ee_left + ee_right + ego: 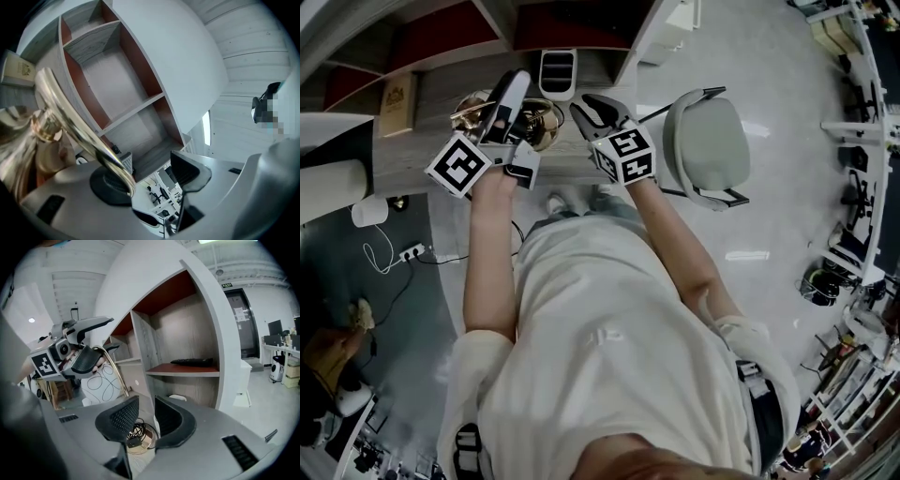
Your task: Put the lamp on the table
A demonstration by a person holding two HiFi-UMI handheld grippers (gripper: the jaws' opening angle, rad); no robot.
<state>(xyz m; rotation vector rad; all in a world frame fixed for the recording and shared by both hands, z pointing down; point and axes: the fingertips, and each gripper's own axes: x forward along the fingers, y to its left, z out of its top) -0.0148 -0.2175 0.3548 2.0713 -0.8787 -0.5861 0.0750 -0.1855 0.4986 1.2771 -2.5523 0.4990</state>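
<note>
Brass lamp: its curved arm lies against one pad of the left gripper. The other pad stands clear and the jaws are wide apart, so no clamp on it. Right gripper is also spread, nothing between the pads. Lamp's round base with coiled black cord shows through that gap at 6 o'clock, down on the table, apart from the pads.

From the head view, lamp sits at 12 o'clock of the left gripper, with the right gripper just beside it at 3 o'clock.

Surface is grey woodgrain, under a white shelf unit with red-brown inner panels.

- Book at 9 o'clock of the lamp.
- Flat dark item on a shelf at 1 o'clock.
- Grey chair at 3 o'clock on glossy grey floor, well clear.
- Power strip with white cable on the floor at 8 o'clock.
</note>
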